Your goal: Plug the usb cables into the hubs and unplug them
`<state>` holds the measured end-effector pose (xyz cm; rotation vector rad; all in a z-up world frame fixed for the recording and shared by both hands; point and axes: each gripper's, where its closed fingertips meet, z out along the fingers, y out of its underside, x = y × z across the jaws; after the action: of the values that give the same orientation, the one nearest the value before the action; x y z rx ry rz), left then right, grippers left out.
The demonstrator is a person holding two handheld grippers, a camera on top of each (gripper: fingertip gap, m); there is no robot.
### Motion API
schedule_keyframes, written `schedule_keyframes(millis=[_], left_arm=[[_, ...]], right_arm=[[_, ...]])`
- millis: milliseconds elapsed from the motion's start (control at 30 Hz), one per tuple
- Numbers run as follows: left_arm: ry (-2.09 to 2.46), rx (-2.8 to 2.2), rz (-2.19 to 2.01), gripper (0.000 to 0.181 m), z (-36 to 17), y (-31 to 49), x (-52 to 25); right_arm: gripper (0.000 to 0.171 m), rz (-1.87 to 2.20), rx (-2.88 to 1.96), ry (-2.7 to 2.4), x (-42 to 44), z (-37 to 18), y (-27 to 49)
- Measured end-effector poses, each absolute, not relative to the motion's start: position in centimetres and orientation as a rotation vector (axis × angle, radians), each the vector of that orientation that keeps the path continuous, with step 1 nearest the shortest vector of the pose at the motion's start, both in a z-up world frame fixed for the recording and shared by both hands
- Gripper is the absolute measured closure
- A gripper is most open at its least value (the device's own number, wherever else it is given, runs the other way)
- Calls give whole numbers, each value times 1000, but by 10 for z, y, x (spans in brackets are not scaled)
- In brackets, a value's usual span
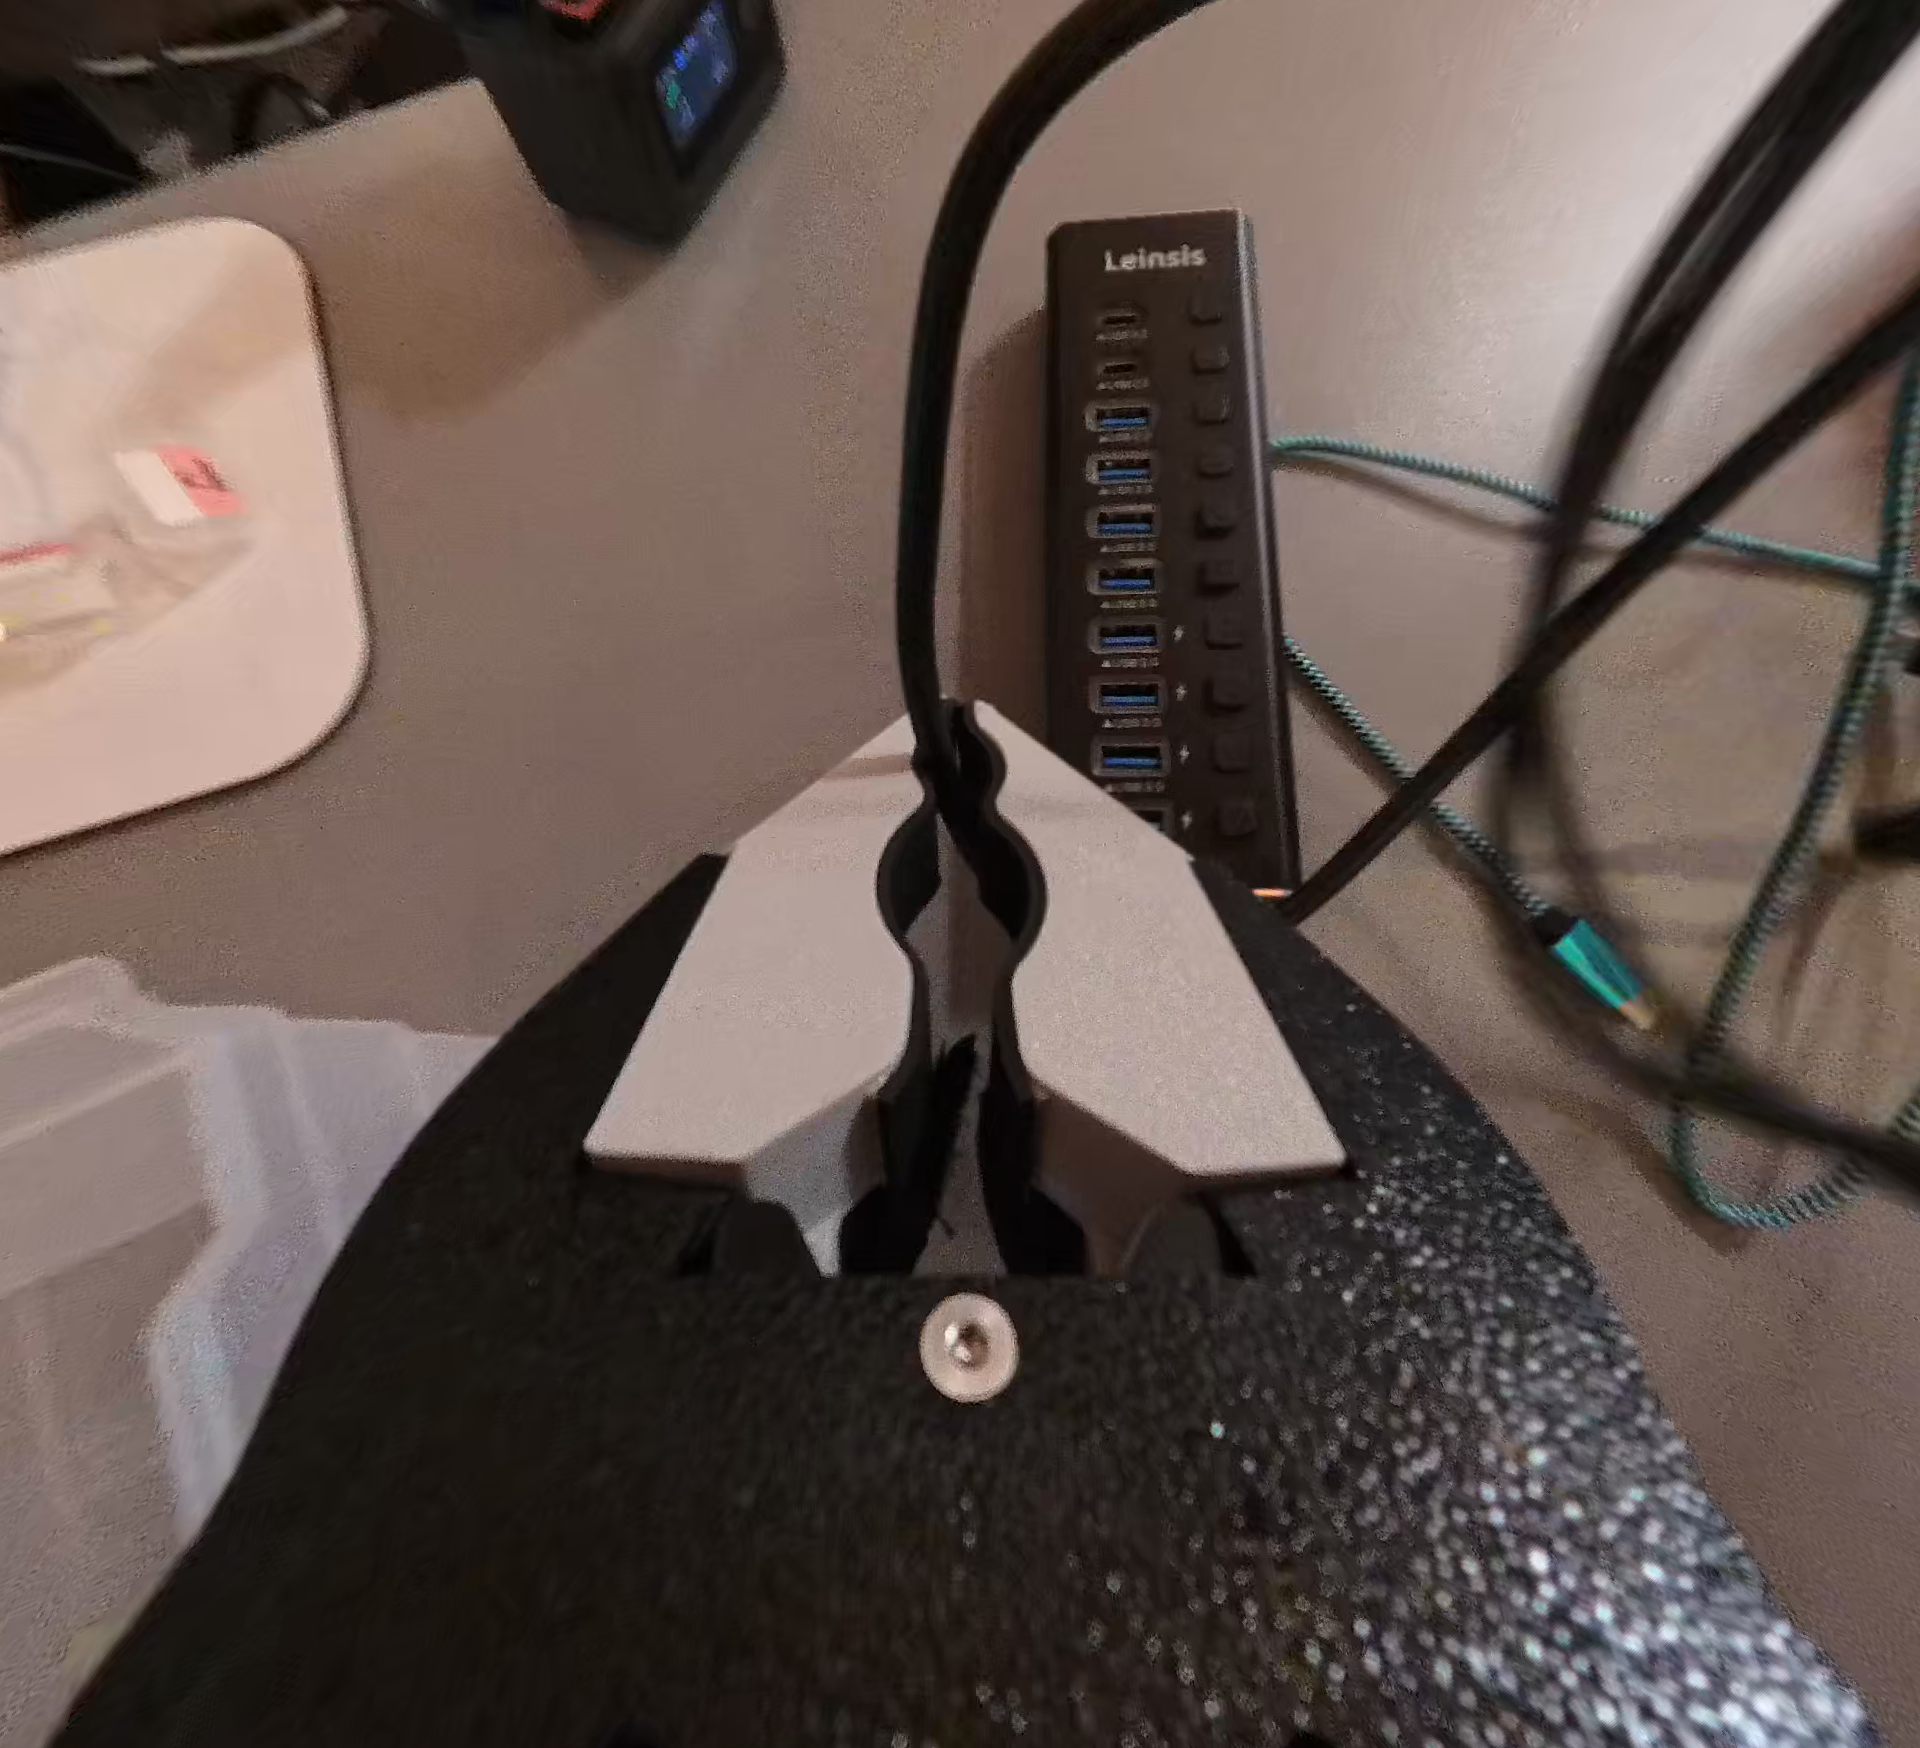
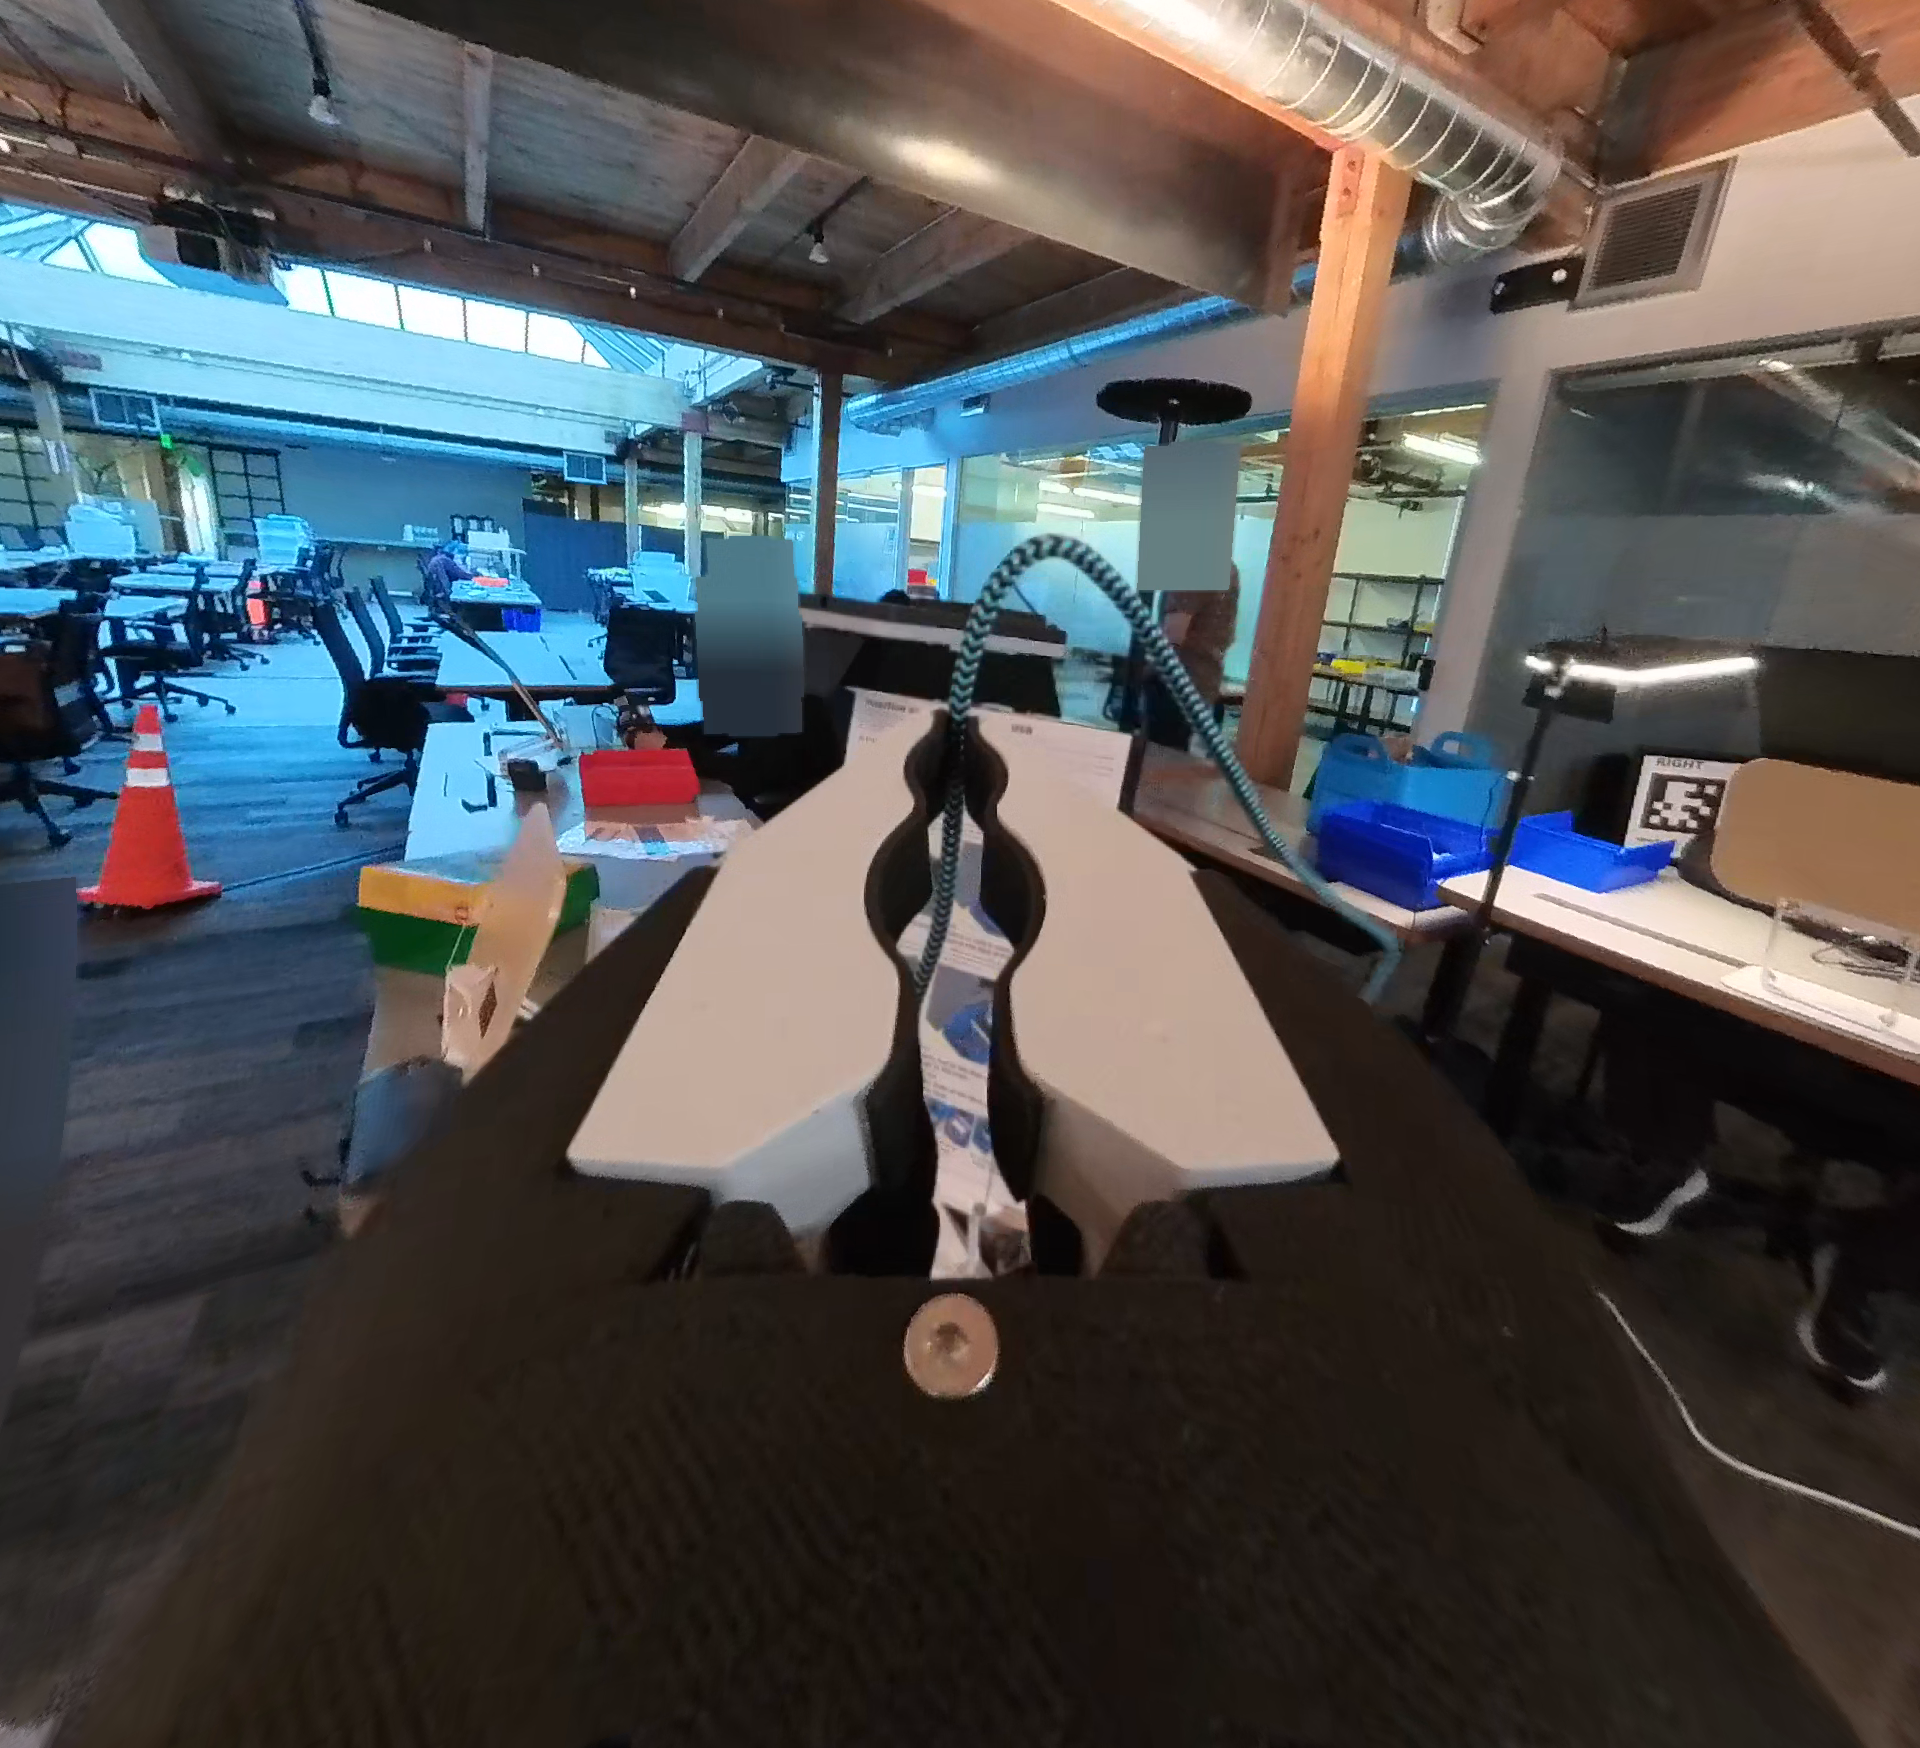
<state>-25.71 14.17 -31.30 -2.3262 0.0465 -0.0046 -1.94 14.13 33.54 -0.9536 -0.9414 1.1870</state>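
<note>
In the left wrist view my left gripper (image 1: 961,742) is shut on a black cable (image 1: 935,410) that arcs up and off to the right. Just beyond it a black USB hub (image 1: 1169,545) lies on the grey table (image 1: 644,493), its row of blue ports showing no plugs. A teal braided cable (image 1: 1455,825) with a teal plug (image 1: 1590,966) lies to the hub's right among black cables (image 1: 1704,368). In the right wrist view my right gripper (image 2: 961,742) is shut on a teal braided cable (image 2: 1039,555), held up in the air and pointing across the room; no hub shows there.
A black box with a small screen (image 1: 634,36) stands at the table's far left. A white tray (image 1: 156,514) lies at the left and a clear plastic bin (image 1: 156,1179) at the near left. The right wrist view shows desks, blue bins (image 2: 1392,846) and an orange cone (image 2: 151,815). One gripper's finger ends stand about 70 centimetres off the other's.
</note>
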Motion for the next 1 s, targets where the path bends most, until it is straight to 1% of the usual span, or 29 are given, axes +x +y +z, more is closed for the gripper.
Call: schedule_keyframes(millis=[100, 167, 200, 233, 267, 333, 400, 467, 567, 600, 667, 733, 833, 1000], left_arm=[[21, -2274, -129, 181, -310, 144, -242], [20, -2228, -207, 181, -290, 142, -229], [-2, -2207, -204, 176, -277, 140, -228], [11, -2172, -193, 119, -260, 137, -225], [41, -2121, -192, 107, -241, 134, -220], [173, -1946, -275, 93, -189, 127, -195], [326, -1754, -427, 97, -137, 117, -159], [442, -1637, -458, 103, -104, 115, -134], [617, -1589, -512, 111, -90, 124, -95], [641, -1598, -475, 117, -91, 133, -89], [632, -1631, -314, 147, -95, 153, -94], [623, -1638, -262, 178, -92, 160, -96], [602, -1602, -266, 178, -77, 150, -104], [532, -1508, -326, 179, -36, 129, -129]], right_arm=[[171, 1158, -1021, -1032, -42, 320, 137], [171, 1130, -1063, -1096, -57, 304, 136], [171, 1125, -1078, -1123, -63, 296, 135], [171, 1133, -1089, -1146, -67, 290, 133], [171, 1150, -1094, -1166, -70, 283, 131], [171, 1162, -1100, -1202, -73, 271, 127], [171, 1166, -1100, -1226, -74, 260, 125], [171, 1183, -1103, -1240, -75, 252, 123], [171, 1213, -1114, -1257, -77, 241, 122], [171, 1225, -1119, -1262, -77, 237, 122], [171, 1257, -1124, -1272, -77, 229, 120], [171, 1276, -1128, -1284, -77, 218, 117], [171, 1286, -1137, -1315, -74, 198, 113], [171, 1255, -1168, -1348, -62, 170, 122]])
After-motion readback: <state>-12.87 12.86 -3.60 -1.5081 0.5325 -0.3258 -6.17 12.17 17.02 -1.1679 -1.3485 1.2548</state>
